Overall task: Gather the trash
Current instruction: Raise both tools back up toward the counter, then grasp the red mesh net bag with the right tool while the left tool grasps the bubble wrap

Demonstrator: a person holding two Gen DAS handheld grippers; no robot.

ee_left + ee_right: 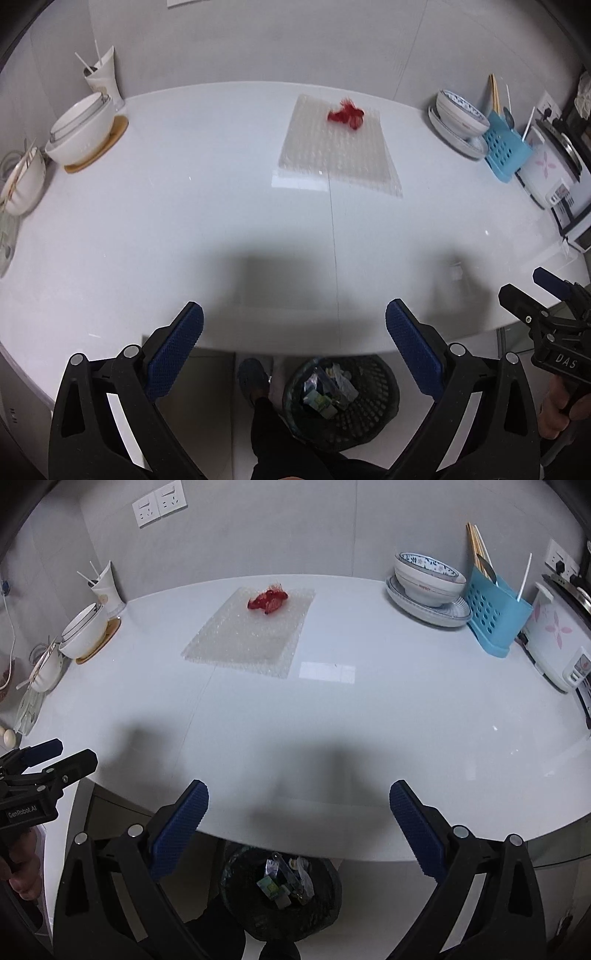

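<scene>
While both the left gripper [294, 325] and right gripper [299, 803] hang empty with jaws spread wide above the bin [279, 897], the red scrap [267, 600] lies well beyond it on the bubble wrap [251, 637]; a careless pinch could drag that sheet along.

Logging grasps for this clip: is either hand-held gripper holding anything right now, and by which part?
Nothing is held. The left hand-held gripper and right hand-held gripper are both open and empty; the red trash lies untouched on the bubble wrap.
</scene>
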